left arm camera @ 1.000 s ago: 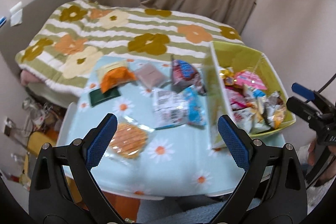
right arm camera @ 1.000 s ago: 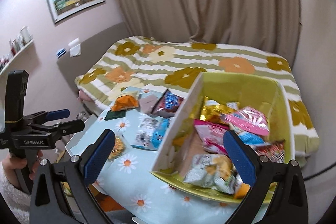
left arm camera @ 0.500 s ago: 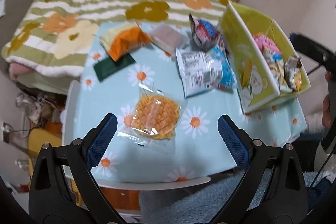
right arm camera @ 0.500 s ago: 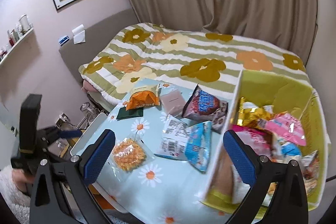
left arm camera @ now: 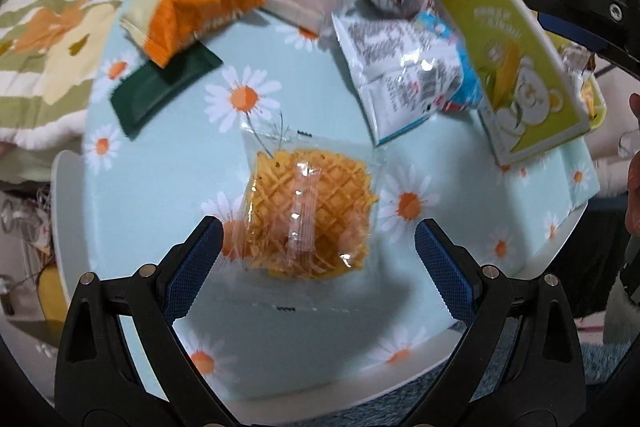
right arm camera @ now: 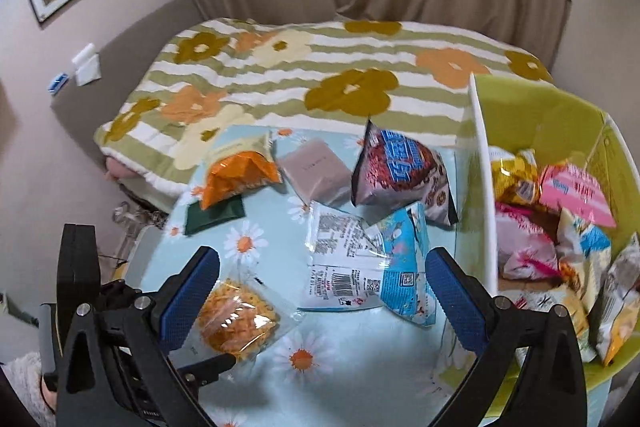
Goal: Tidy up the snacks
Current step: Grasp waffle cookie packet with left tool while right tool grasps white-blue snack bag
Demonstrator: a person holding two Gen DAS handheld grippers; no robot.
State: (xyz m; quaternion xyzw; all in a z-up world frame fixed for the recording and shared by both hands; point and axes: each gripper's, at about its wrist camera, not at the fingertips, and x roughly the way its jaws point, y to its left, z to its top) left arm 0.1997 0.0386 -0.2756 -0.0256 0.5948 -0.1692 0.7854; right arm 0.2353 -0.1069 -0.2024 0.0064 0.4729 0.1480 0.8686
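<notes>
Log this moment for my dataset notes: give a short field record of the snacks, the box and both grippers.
surface: table with daisy cloth
nearest snack: clear-wrapped noodle cake, lying flat
left gripper: open, straddling the noodle cake, not gripping
right gripper: open, empty, above the table
loose snacks: orange bag, green packet, mauve pack, blue-white bag
container: yellow-green box, already holding several snacks

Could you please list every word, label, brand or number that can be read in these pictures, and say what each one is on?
None can be read for certain.
Green box: pale lettering above the bear, blurred.
White-blue packet: fine print, barcode and QR codes, too small.
Red-blue bag: large characters, blurred.
Pink packet: script word, unclear.
Waffle snack: small black marks on the wrapper, unreadable.
</notes>
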